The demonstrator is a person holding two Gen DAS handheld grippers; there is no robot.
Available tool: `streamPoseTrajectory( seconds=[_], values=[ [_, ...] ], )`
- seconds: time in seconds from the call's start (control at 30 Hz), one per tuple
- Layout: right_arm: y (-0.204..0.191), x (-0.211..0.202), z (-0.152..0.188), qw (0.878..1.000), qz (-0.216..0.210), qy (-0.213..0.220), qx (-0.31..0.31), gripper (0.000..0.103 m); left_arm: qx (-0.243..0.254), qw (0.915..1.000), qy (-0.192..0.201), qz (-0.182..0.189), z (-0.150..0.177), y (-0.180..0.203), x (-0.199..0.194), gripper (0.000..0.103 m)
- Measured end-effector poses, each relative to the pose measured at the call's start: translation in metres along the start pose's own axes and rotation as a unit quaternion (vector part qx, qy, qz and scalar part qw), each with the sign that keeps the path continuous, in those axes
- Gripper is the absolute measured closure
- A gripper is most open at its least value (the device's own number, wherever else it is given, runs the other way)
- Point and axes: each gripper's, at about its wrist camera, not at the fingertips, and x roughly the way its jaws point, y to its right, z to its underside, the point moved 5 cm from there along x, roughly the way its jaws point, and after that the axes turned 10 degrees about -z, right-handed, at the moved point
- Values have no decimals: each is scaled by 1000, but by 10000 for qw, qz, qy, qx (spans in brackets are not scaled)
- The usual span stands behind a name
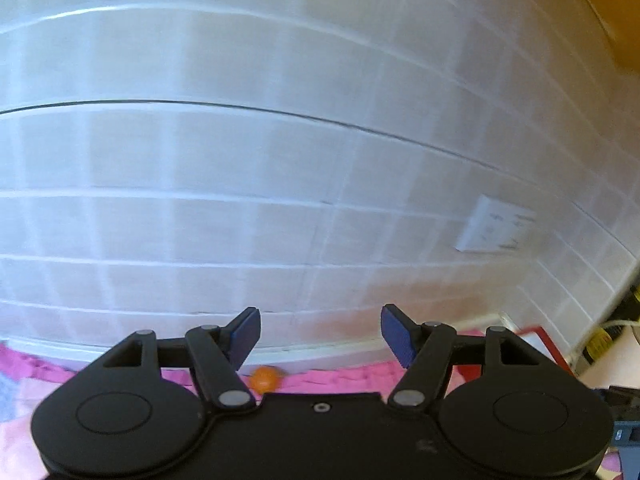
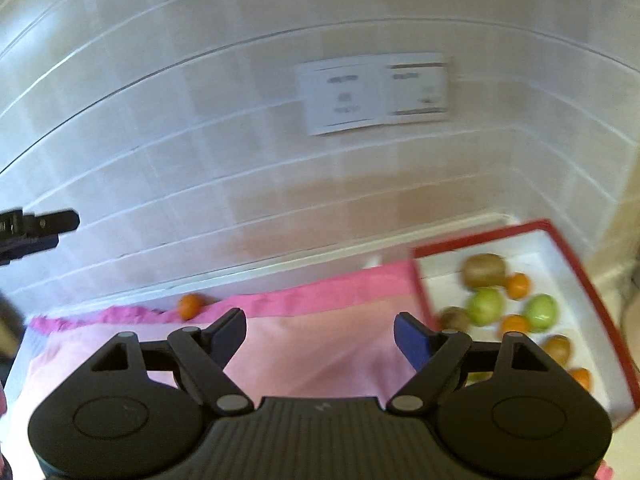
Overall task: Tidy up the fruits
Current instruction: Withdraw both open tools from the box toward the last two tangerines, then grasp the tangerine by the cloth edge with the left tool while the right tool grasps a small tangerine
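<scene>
A small orange fruit [image 2: 189,305] lies alone at the far edge of the pink cloth [image 2: 320,336], against the tiled wall; it also shows in the left wrist view [image 1: 264,378]. A red-rimmed white tray [image 2: 568,240] at the right holds several fruits: brown kiwis [image 2: 483,270], green apples [image 2: 486,306] and small oranges [image 2: 518,285]. My right gripper [image 2: 320,338] is open and empty, raised above the cloth. My left gripper [image 1: 320,334] is open and empty, pointing at the wall above the lone orange. The tray's corner [image 1: 536,330] shows at the right of the left wrist view.
A white tiled wall [image 1: 280,160] stands close behind the cloth, with a white socket plate [image 2: 376,94] on it. The left gripper's tip [image 2: 36,226] shows at the left edge of the right wrist view. Cables and dark objects [image 1: 612,332] lie right of the tray.
</scene>
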Motion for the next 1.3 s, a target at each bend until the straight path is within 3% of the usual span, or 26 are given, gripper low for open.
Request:
streamPoseTrajectory(
  seconds=[0.1,0.17,0.4,0.73,1.03,1.3],
  values=[
    [-22,15,2,9996,-231,-96,-110,27,-137,9998,-22,-154,0,-24,3,24],
    [-33,30,6,9985,-437,-286,-156,39,-197,9995,-128,-195,3,-35,12,24],
    [-53,79,26,9938,-541,-765,-606,38,-254,9965,-775,-208,33,-49,70,23],
    [-52,132,62,9844,-835,-1432,-592,38,-113,9880,-1536,-138,82,-36,154,23],
    [-46,162,78,9795,-953,-1677,-583,38,262,9842,-1654,-568,104,-22,202,23],
    [-50,169,77,9780,-988,-1669,-772,37,430,9832,-1628,-702,110,-12,225,23]
  ],
)
